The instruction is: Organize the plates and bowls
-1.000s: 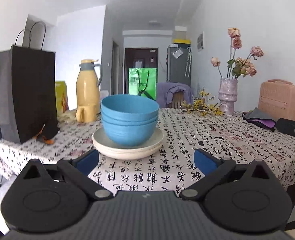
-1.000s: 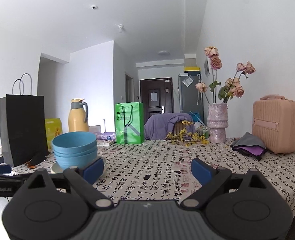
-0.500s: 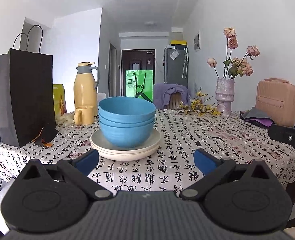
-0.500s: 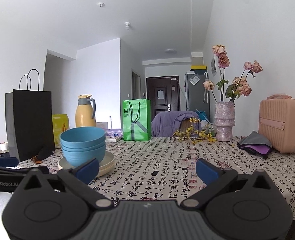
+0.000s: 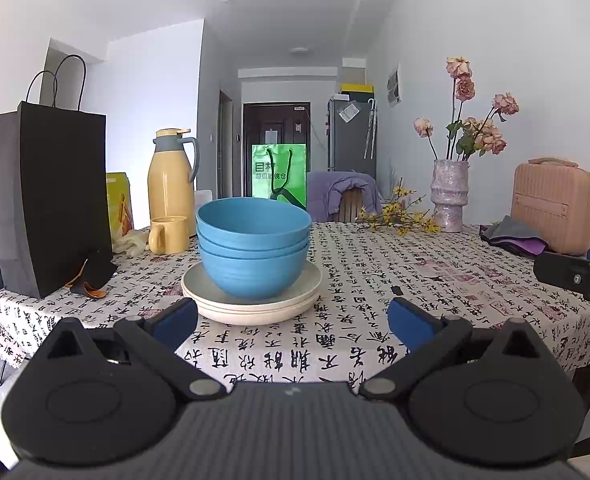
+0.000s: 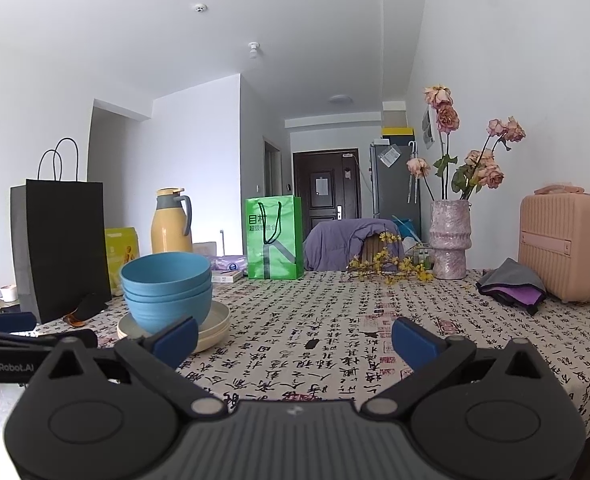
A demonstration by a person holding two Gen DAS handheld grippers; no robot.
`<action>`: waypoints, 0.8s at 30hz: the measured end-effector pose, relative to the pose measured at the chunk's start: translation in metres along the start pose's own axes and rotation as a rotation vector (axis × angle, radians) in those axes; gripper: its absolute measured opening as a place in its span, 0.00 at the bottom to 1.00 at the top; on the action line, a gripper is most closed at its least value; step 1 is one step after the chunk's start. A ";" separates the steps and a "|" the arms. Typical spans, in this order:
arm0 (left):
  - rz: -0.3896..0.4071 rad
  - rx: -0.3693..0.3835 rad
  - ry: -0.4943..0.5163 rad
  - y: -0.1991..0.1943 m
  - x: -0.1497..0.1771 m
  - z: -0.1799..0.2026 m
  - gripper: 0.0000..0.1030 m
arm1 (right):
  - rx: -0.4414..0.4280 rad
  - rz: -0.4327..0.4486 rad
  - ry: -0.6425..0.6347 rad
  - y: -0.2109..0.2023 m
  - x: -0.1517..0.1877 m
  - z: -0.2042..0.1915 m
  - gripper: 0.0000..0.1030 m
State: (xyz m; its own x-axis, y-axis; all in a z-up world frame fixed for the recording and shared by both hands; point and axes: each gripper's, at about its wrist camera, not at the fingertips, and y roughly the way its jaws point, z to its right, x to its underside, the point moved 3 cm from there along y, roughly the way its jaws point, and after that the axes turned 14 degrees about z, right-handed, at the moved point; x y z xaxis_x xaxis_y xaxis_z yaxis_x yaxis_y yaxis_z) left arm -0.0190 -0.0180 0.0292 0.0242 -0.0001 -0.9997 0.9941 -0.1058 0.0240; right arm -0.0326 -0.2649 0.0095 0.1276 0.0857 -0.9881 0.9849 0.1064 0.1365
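Apparently done: blue bowls (image 5: 253,252) nested, sitting on cream plates (image 5: 251,300) stacked near front of table (image 5: 435,280). Left hand-held gripper (image 5: 291,322) and right hand-held gripper (image 6: 295,338) both spread wide, empty, short of stack. Nothing visibly left.

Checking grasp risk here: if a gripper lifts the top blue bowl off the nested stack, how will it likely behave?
The blue bowls look matte and thin-walled, probably light plastic and not fragile. Three sit closely nested, so the top one may drag the next up. Their rounded walls could slip between pads; the cream plates underneath might shift.
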 end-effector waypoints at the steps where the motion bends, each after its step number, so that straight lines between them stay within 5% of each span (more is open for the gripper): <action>1: 0.001 0.000 0.000 0.000 0.000 0.000 1.00 | 0.000 -0.001 0.000 0.001 0.000 0.000 1.00; 24: 0.008 0.003 0.005 -0.001 0.000 0.000 1.00 | 0.009 -0.006 0.004 0.001 0.000 0.002 1.00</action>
State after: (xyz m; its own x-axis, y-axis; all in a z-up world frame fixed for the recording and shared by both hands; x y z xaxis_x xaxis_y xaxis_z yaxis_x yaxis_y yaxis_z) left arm -0.0199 -0.0176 0.0287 0.0323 0.0038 -0.9995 0.9935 -0.1091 0.0317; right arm -0.0313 -0.2663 0.0093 0.1215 0.0890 -0.9886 0.9867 0.0978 0.1300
